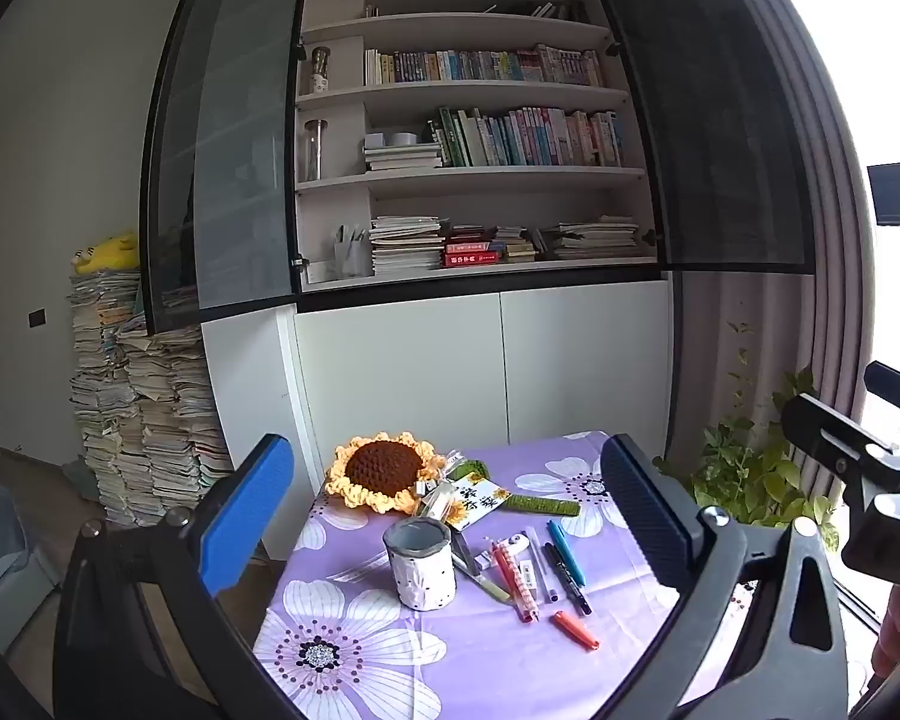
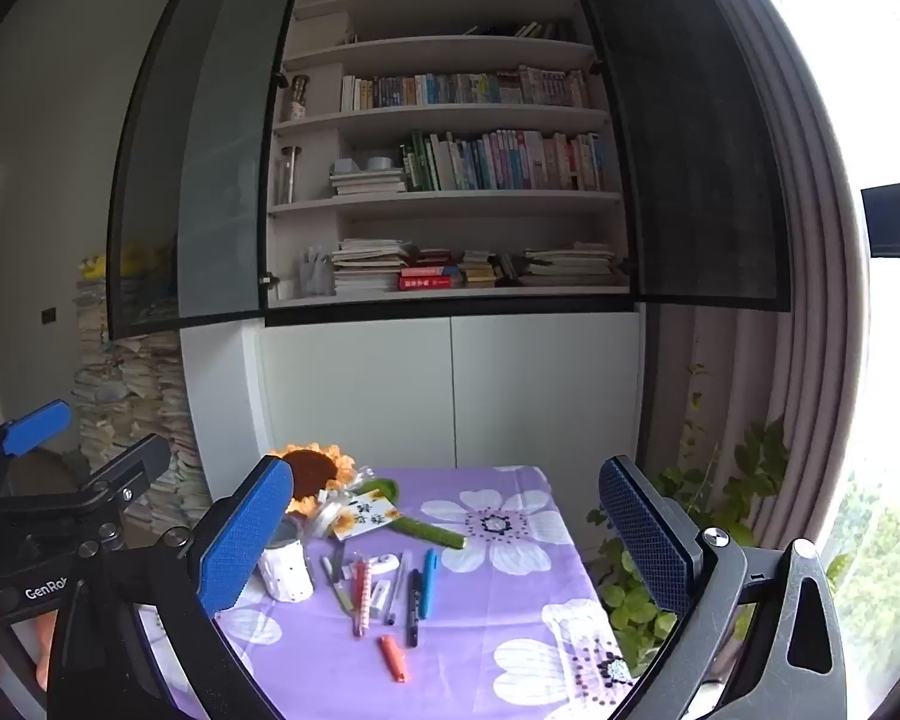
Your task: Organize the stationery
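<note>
A white pen cup [image 1: 420, 566] stands empty on a purple flowered tablecloth [image 1: 462, 660]. Right of it lie several pens: a blue pen [image 1: 566, 552], a black pen [image 1: 567, 579], a red patterned pen [image 1: 515, 582] and an orange pen [image 1: 576, 630], with an eraser [image 1: 529, 576] among them. The cup [image 2: 286, 570], the blue pen [image 2: 428, 582] and the orange pen [image 2: 393, 658] also show in the right wrist view. My left gripper [image 1: 447, 516] is open and empty, above the table's near side. My right gripper [image 2: 447, 531] is open and empty, to its right.
A crocheted sunflower [image 1: 384, 471] with a card [image 1: 477, 498] and green stem lies at the table's far side. An open bookcase [image 1: 480, 138] stands behind. A book pile [image 1: 144, 396] is at left, a potted plant [image 1: 750, 468] and window at right.
</note>
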The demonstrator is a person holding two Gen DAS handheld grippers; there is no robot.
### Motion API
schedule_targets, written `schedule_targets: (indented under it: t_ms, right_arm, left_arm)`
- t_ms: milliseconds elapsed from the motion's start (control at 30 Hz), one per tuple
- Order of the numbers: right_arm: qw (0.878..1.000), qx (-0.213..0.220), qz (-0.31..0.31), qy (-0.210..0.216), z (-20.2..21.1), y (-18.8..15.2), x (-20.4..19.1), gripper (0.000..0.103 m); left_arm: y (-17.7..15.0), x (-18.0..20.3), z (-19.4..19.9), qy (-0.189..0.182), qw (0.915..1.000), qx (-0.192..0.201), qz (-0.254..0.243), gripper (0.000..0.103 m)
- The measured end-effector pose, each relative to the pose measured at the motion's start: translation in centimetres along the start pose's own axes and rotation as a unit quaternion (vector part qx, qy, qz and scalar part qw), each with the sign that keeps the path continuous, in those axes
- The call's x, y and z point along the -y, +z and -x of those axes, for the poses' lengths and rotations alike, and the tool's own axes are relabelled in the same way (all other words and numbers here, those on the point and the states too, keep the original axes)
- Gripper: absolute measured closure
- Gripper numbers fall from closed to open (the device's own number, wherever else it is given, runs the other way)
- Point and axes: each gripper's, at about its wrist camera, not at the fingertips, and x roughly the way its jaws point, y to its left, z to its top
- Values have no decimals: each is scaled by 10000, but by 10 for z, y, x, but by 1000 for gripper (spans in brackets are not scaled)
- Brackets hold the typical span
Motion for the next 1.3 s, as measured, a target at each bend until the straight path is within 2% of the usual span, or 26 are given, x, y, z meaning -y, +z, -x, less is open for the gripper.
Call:
schedule_targets:
  t_ms: [100, 433, 733, 1000, 1133, 1300]
  right_arm:
    - [9999, 102, 97, -13, 1, 0, 0, 1]
    - [9999, 13, 110, 51, -4, -2, -1, 1]
    - [9999, -70, 68, 38, -8, -4, 3, 1]
    - [9998, -206, 47, 32, -15, -7, 3, 1]
    - [9997, -222, 54, 12, -16, -6, 2, 1]
    - [9998, -206, 67, -29, -17, -6, 2, 1]
  left_arm:
    - [-2, 0, -7, -148, 9998, -88, 58, 1]
    - [-4, 1, -7, -41, 10000, -38, 63, 1]
    - [-6, -4, -13, 252, 9995, 34, 198, 1]
    - [-10, -1, -27, 397, 9984, -398, 35, 1]
    - [-10, -8, -32, 214, 9981, -534, 237, 1]
    - [-6, -7, -30, 241, 9985, -481, 139, 1]
